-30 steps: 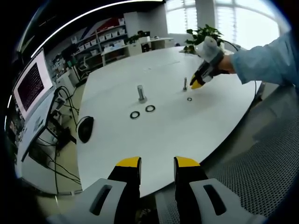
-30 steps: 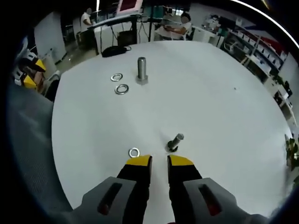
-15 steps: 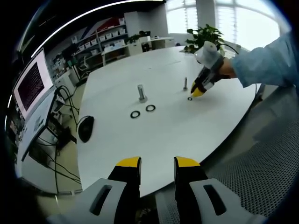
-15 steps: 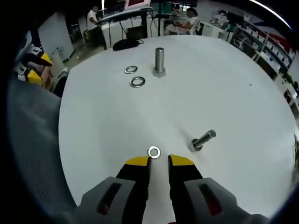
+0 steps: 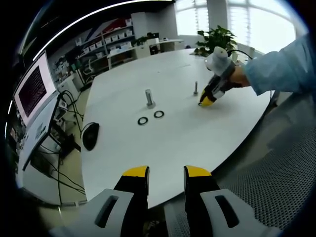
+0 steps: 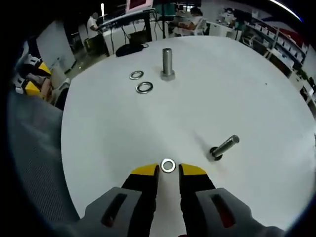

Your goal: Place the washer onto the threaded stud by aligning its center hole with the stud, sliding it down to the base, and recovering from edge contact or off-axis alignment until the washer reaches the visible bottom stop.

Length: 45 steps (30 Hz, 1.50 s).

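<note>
While the left claw [image 5: 166, 172] hangs parted off the tabletop [image 6: 237, 89] edge, the right claw [image 6: 168, 170] has closed in on the small washer [image 6: 168, 165], now lying flat between its yellow tips, jaws apart, not yet pinching. Just to its right stands the thin threaded stud [image 6: 225, 147], nearer than before.

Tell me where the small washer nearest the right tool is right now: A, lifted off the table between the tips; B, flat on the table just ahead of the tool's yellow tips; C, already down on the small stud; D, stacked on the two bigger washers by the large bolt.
B: the small washer lies flat on the white table just ahead of the right tool, apart from the small stud.
</note>
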Motion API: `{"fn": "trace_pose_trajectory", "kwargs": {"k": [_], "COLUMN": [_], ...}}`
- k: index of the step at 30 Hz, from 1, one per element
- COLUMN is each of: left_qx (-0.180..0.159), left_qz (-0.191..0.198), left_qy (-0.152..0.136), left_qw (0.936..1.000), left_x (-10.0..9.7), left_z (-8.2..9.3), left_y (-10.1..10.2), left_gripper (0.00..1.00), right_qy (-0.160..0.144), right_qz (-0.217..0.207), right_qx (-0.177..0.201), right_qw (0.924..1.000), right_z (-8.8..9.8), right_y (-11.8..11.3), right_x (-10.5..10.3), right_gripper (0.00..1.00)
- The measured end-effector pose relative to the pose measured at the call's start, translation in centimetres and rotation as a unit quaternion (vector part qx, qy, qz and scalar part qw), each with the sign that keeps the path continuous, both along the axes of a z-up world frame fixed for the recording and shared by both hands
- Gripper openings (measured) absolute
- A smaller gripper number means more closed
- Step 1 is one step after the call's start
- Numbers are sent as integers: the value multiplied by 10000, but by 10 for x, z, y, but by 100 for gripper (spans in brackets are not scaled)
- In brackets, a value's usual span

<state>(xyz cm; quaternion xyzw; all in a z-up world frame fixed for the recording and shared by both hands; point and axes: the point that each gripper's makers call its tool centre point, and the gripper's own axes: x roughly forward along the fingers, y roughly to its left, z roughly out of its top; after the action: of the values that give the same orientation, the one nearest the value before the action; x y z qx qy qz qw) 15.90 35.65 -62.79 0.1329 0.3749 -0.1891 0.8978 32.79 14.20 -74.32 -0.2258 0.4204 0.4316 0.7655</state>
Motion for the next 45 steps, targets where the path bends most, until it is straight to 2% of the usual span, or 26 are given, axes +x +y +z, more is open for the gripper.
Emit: {"fn": "trace_pose_trajectory", "kwargs": {"k": [2, 7, 13, 25, 33, 35, 39, 45], "left_qx": [0, -1, -10, -20, -10, -7, -5, 16], "left_qz": [-3, -17, -20, -31, -41, -39, -31, -37], "left_qy": [-1, -3, -21, -42, -31, -22, -14, 24], "left_qw": [10000, 10000, 10000, 10000, 10000, 10000, 10000, 10000], "left_x": [0, 0, 0, 1, 0, 0, 0, -1], "left_z": [0, 0, 1, 1, 1, 1, 1, -1], "left_y": [0, -1, -1, -1, -1, -1, -1, -1], "left_gripper": [26, 26, 26, 26, 26, 26, 26, 26], "right_qy": [-174, -160, -237, -566, -1001, -1263, -1666, -1793], "right_qz": [176, 77, 112, -186, -317, -362, -428, -668], "right_qx": [-124, -59, -181, 13, 142, 162, -29, -42], "right_qw": [9996, 9998, 9995, 9982, 9944, 9912, 9851, 9815], "right_z": [0, 1, 2, 30, 55, 64, 71, 71], "right_y": [0, 1, 0, -8, -9, -9, -15, -21], "right_x": [1, -2, 0, 17, 28, 32, 39, 47], "right_gripper": [18, 15, 15, 15, 15, 15, 15, 15]}}
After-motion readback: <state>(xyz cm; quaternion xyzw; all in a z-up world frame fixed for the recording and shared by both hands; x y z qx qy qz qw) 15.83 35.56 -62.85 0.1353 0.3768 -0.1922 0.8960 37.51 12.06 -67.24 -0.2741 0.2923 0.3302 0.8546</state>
